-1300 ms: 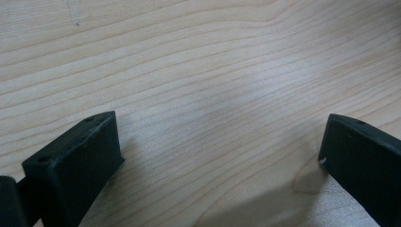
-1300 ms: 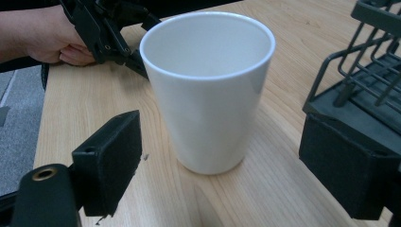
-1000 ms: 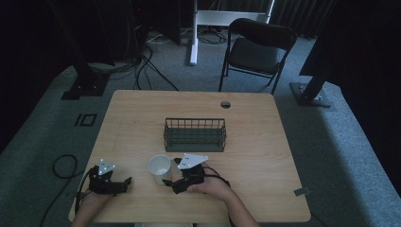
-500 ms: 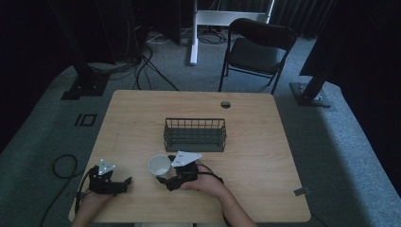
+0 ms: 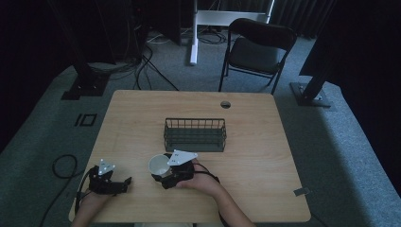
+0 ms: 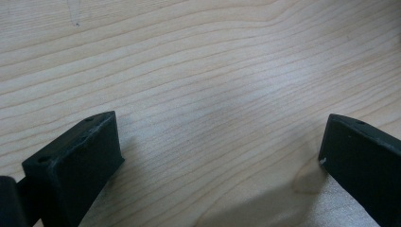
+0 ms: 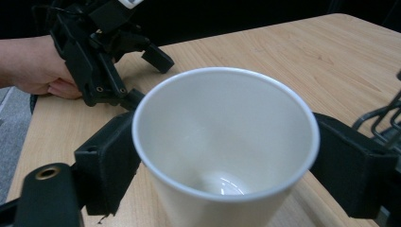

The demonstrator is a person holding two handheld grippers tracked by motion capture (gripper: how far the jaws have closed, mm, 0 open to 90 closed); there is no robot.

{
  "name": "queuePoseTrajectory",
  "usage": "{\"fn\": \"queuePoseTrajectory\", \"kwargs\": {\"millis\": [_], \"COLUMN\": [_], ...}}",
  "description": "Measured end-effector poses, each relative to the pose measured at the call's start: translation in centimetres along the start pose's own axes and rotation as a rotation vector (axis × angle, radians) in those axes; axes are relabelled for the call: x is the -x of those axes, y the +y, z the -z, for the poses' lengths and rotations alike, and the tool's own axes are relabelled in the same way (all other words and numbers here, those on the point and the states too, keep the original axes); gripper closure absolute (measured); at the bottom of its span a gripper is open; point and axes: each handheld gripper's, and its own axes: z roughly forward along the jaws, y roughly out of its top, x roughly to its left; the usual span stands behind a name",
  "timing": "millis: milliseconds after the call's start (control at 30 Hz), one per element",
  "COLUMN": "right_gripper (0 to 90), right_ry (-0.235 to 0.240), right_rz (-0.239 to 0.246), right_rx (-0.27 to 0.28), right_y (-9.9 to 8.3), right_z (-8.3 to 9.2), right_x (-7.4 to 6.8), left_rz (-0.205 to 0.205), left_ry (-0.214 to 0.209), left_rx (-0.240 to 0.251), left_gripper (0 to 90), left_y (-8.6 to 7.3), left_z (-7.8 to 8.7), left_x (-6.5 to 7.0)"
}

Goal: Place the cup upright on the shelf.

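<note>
Two grippers on the counter [image 5: 265,142] right now, and everything sits easiest relative to the wire basket [image 5: 195,134] in the middle. White paper cup [image 5: 159,165] stands upright just in front of the basket's near-left corner, close to it, but I can't tell whether they touch. Right gripper [image 5: 163,176] is at the cup from the person's side: in the right gripper view the cup [image 7: 222,146] sits between its two black jaws, one at each side of the wall just under the rim, so it looks like they're pinching the cup. Cup is empty, plain white inside.

Left gripper [image 5: 124,182] is further from the basket, off toward the near-left part of the counter, well apart from the cup. Its jaws are spread wide, and the left gripper view has bare wood grain between them. In the right gripper view you can also see the left gripper [image 7: 146,71] beyond the cup, held in a hand [image 7: 35,66].
</note>
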Motion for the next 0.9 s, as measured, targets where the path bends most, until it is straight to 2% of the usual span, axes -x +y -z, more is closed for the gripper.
{"fn": "queuePoseTrajectory", "kwargs": {"millis": [67,267,667,900], "right_gripper": [18.5,19.1,19.1,19.2], "right_ry": [-0.004,0.001,-0.018,-0.035], "right_rz": [-0.002,-0.004,-0.051,-0.047], "right_rx": [-0.007,-0.011,0.032,0.041], "right_y": [0.0,0.2,1.7,2.6], "right_z": [-0.1,-0.1,1.1,1.8], "right_x": [-0.1,-0.1,0.5,0.9], "left_rz": [0.000,0.000,0.000,0.000], "left_ry": [0.000,0.000,0.000,0.000], "left_rx": [0.000,0.000,0.000,-0.001], "left_gripper": [0.1,0.1,0.1,0.1], "left_y": [0.0,0.0,0.0,0.0], "left_z": [0.0,0.0,0.0,0.0], "left_x": [0.0,0.0,0.0,0.0]}}
